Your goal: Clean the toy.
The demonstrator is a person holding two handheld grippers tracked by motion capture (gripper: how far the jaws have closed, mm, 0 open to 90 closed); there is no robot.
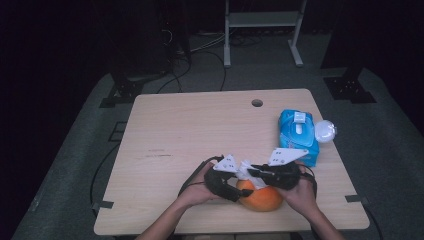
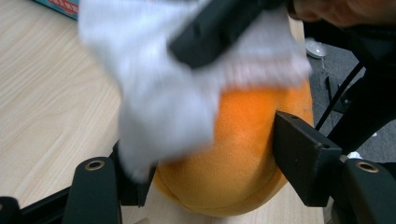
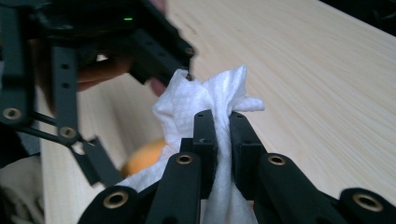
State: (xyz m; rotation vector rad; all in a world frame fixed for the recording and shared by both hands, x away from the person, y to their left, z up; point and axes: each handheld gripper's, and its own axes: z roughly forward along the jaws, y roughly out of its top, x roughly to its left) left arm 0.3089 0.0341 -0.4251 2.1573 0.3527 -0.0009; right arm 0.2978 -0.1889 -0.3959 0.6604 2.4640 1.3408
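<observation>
An orange [image 1: 262, 198], round and bright with a finely dimpled skin, sits on the tabletop [image 1: 190, 130] close to the near edge, somewhat right of the middle. The left tongs [image 2: 205, 158] clasp it from both sides, jaws pressed against its flanks. A white wipe [image 3: 205, 100], crumpled and thin, drapes over the top of the orange and hangs down one side, covering part of the skin. The right tongs [image 3: 222, 126] pinch the wipe between closed jaws, a bunched tuft standing up past their tips, and hold it against the orange's upper surface.
</observation>
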